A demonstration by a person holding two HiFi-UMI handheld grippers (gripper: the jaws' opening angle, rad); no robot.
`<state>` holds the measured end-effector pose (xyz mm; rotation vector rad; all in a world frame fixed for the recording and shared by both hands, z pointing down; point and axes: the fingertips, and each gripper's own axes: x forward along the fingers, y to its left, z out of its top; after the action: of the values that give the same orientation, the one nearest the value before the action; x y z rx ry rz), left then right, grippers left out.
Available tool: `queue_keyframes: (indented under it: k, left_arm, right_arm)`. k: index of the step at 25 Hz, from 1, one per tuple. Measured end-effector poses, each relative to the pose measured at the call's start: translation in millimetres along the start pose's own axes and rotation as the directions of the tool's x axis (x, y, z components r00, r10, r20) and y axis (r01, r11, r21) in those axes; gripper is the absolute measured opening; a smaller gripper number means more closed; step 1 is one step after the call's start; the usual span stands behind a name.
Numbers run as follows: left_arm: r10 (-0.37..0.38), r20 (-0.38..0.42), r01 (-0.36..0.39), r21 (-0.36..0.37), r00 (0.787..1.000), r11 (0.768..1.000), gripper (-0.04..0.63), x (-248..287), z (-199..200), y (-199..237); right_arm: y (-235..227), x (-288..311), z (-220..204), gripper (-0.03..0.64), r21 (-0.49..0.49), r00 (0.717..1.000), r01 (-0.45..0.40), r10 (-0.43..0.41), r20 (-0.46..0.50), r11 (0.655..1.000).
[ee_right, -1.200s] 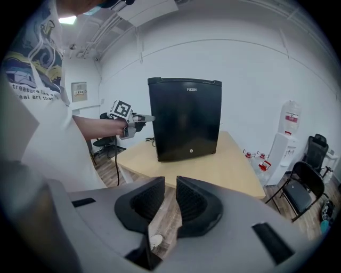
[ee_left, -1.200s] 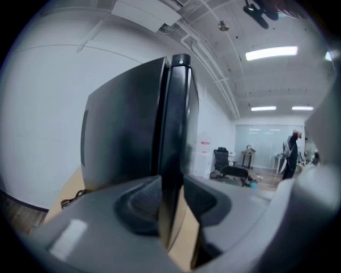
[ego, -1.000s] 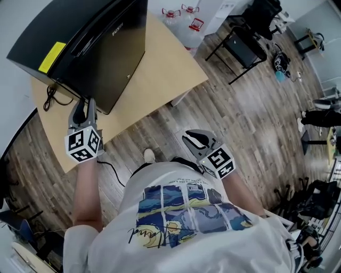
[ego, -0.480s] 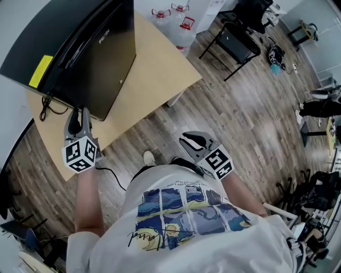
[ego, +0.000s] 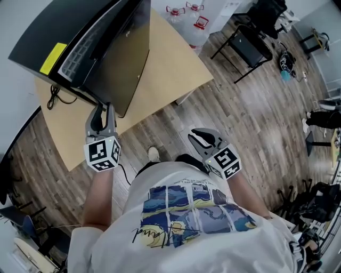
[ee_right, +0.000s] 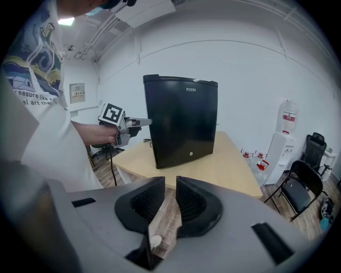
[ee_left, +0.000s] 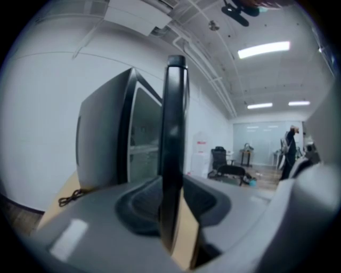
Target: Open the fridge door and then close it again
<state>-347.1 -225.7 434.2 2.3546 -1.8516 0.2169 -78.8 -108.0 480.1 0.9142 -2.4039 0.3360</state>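
A black mini fridge (ego: 69,37) stands on a light wooden table (ego: 170,69). Its door (ego: 128,64) is ajar, and a shelf shows in the gap. My left gripper (ego: 102,109) is at the door's free edge. In the left gripper view the door edge (ee_left: 175,122) stands upright between the pads of the left gripper (ee_left: 171,186), whose closing jaws touch it on both sides. The fridge body (ee_left: 101,138) is to the left. My right gripper (ego: 196,136) hangs over the floor, apart from the fridge (ee_right: 184,120); the right gripper (ee_right: 170,186) holds nothing, its pads a narrow gap apart.
A black cable (ego: 53,98) lies on the table behind the fridge. Water bottles (ego: 184,13) stand on the floor past the table. A black chair (ego: 248,45) is further right, and a water dispenser (ee_right: 282,138) stands by the wall.
The fridge door has swung out from shut to ajar. My left gripper came toward me with the door edge between its jaws. The right gripper has stayed put.
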Motion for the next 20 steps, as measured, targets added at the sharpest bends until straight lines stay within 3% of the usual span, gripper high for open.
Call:
queue_keyframes:
  k: [10, 20]
  left_arm:
    - [0.013, -0.003, -0.013, 0.0, 1.0, 1.0, 0.126, -4, -2, -43]
    - [0.121, -0.023, -0.122, -0.028, 0.992, 0.992, 0.124, 6, 0, -111]
  right_arm:
    - [-17, -28, -12, 0.032, 0.015, 0.998, 0.044, -0.045, 0.046, 0.999]
    - [-72, -105, -51, 0.028, 0.042, 0.995, 0.06, -0.063, 0.073, 0.997]
